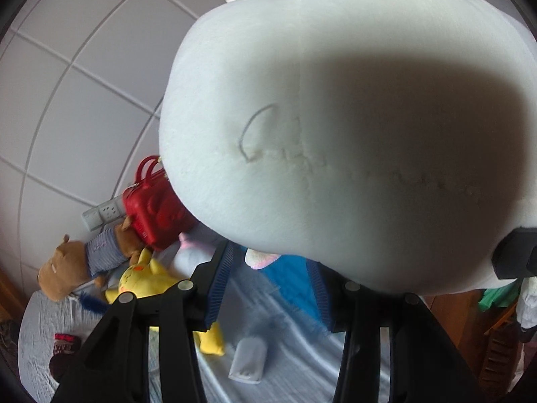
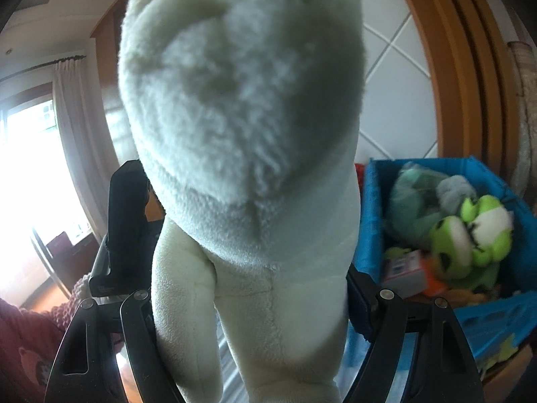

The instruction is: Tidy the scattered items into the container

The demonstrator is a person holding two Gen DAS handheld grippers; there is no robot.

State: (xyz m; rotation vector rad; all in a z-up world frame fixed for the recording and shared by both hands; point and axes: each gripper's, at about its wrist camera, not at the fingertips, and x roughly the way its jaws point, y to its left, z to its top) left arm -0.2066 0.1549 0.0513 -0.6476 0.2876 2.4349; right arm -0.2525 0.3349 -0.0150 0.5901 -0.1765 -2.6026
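Right gripper (image 2: 251, 302) fingers spread wide, clamping white plush (image 2: 241, 117) left of blue bin (image 2: 369, 221). Left gripper (image 1: 268, 288) fingers apart, empty beneath plush.

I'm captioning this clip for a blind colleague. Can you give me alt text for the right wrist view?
A large white plush toy fills the view, its lower body held between the two fingers of the right claw. To the right, a blue bin holds green plush toys; a bright curtained window is at left.
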